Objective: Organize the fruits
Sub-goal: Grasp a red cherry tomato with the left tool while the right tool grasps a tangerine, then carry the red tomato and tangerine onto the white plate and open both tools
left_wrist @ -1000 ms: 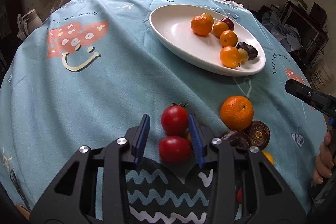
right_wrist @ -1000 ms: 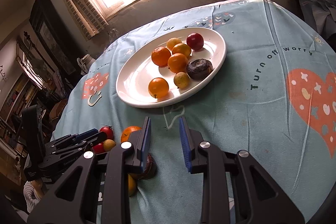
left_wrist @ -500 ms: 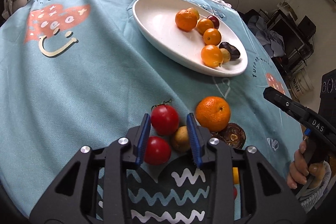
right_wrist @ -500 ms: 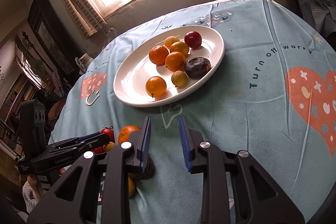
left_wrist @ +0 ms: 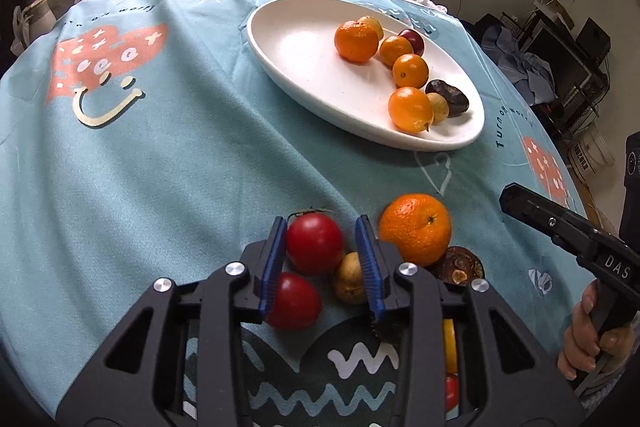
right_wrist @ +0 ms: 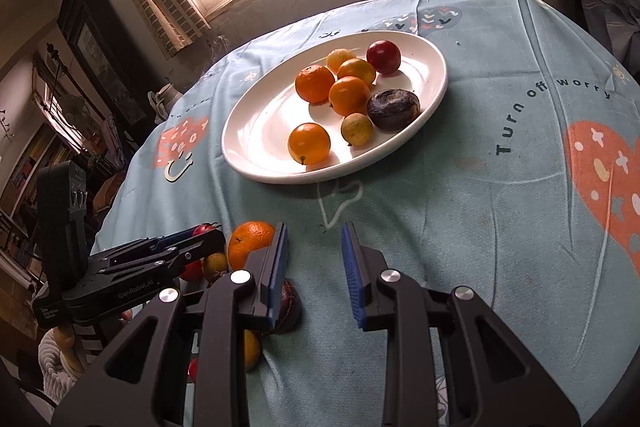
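Left gripper (left_wrist: 322,247) unclenched, straddling stemmed tomato (left_wrist: 315,243): smooth, soft-skinned, bruisable; grip gently across its widest girth. Right gripper (right_wrist: 314,259) released, empty.

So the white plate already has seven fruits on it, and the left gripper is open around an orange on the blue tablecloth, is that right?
Not quite. In the left wrist view the left gripper is open around a red tomato, not an orange; the orange sits just outside its right finger. The white plate does hold seven fruits, and the tablecloth is blue.
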Motion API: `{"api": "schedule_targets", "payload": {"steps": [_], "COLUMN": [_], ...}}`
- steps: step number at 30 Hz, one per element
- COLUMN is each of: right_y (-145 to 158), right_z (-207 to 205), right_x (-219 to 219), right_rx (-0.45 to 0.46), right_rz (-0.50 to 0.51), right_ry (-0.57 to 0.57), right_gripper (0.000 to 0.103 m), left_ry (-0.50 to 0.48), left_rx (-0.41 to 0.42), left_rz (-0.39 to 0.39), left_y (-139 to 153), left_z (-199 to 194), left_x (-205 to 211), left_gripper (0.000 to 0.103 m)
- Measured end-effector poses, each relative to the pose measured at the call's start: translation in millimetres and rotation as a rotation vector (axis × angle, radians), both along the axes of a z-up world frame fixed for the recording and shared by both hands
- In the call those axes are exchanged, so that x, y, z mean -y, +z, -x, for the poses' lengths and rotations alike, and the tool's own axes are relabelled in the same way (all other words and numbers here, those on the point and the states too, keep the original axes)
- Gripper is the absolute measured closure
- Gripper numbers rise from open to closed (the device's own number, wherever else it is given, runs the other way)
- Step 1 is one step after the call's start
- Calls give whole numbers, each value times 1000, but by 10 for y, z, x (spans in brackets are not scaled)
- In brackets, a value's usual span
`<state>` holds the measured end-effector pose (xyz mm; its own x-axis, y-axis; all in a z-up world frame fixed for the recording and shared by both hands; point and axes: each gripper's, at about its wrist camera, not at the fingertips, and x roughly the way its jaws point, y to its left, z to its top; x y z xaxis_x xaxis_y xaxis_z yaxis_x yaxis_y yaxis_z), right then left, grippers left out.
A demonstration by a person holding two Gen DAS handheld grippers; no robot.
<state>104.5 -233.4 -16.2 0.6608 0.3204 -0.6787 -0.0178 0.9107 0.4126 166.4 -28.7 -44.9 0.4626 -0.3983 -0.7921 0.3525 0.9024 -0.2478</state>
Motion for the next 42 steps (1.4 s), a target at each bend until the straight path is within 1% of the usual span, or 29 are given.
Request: {"api": "schedule_targets", "payload": {"steps": [1,3,4,8,11,13,14,15,16,17,21,23,24,25,27,29,31,33,34,36,38,40,42], "right_y": [-9,-29,-33,-45,-69,-76,-57,-46,-59,-79,-193,-251,-249,-224,-90,131,384,594,674,774,784,718,595], "right_z": [-4,-15,-18,-43,-110,-162,-179,-212,-233,-252,-274,-274,-256,-227,-125,2,153,208,183,39,-184,-399,-626], "right_x": [-8,-36,-66,-268,-459,-564,-599,-629,-645,-656,-676,-671,-668,-664,-615,-461,-272,-116,-57,45,106,139,123], "right_rx": [-3,-12,-14,-26,-47,-50,-37,-37,-43,-49,-60,-67,-58,-48,17,87,172,242,258,254,220,188,148], "right_rz": [-7,-20,-20,-14,15,51,79,94,96,97,138,123,108,123,151,120,116,152,171,162,117,73,36], "right_ry": [7,28,39,105,137,134,122,122,124,121,117,130,131,116,92,65,7,-57,-79,-95,-82,-87,-84], "right_gripper": [75,75,75,75,75,74,72,59,43,39,39,55,60,60,60,60,60,60,60,60,60,60,60], "left_ry": [12,27,37,99,153,158,153,149,147,142,131,127,125,124,125,130,125,101,88,78,67,72,79], "left_rx": [-9,-36,-37,28,92,99,97,98,101,102,97,92,89,87,88,107,139,156,169,202,218,215,208], "left_rz": [-1,41,51,45,-14,-19,-17,-20,-25,-28,-40,-54,-62,-67,-77,-88,-87,-75,-77,-99,-94,-85,-85], "left_y": [-5,-12,3,139,219,244,250,252,253,254,224,186,166,147,129,157,252,392,468,611,694,697,640], "left_z": [-8,-31,-34,12,42,44,42,43,43,45,40,34,32,29,38,79,117,103,76,-25,-152,-308,-460], "left_x": [-41,-139,-173,-294,-336,-349,-350,-343,-333,-325,-293,-265,-254,-246,-234,-224,-197,-109,-42,121,273,393,468], "left_gripper": [75,75,75,75,75,75,75,75,75,75,75,75,75,75,75,75,75,75,75,75,75,75,75]}}
